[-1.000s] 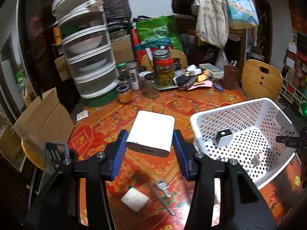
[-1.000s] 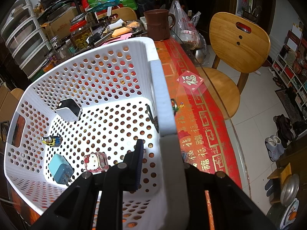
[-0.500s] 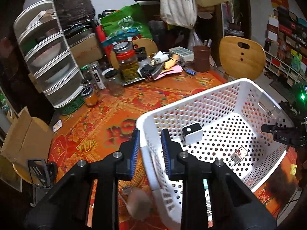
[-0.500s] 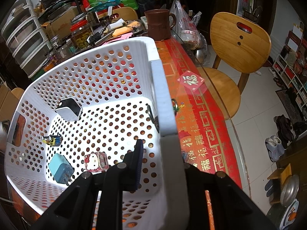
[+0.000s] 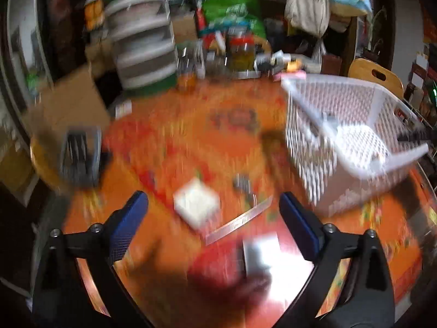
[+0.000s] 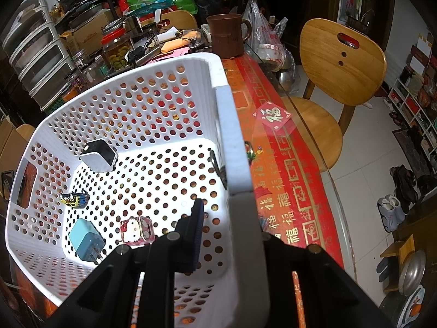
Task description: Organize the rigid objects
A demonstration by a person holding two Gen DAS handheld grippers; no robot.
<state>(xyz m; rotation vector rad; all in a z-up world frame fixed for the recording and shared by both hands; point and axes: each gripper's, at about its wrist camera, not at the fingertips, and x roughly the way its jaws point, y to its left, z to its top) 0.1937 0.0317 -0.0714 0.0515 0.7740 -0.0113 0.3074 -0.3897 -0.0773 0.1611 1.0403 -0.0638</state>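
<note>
The left wrist view is blurred by motion. My left gripper is open and empty above the red patterned table. Below it lie a small white square block, a metal strip, a small dark metal piece and a white box. The white perforated basket stands to the right. My right gripper is shut on the basket's near rim. Inside lie a white-and-black charger, a blue plug, a Hello Kitty item and a small yellow figure.
The far side of the table holds jars, a brown mug and clutter. A stack of plastic drawers stands at the back left. A wooden chair stands to the right of the table. A cardboard box sits at the left.
My left gripper held a white power bank a second ago, was closed over the basket half a second ago, and now is wide open back over the table. The right gripper has not moved.
</note>
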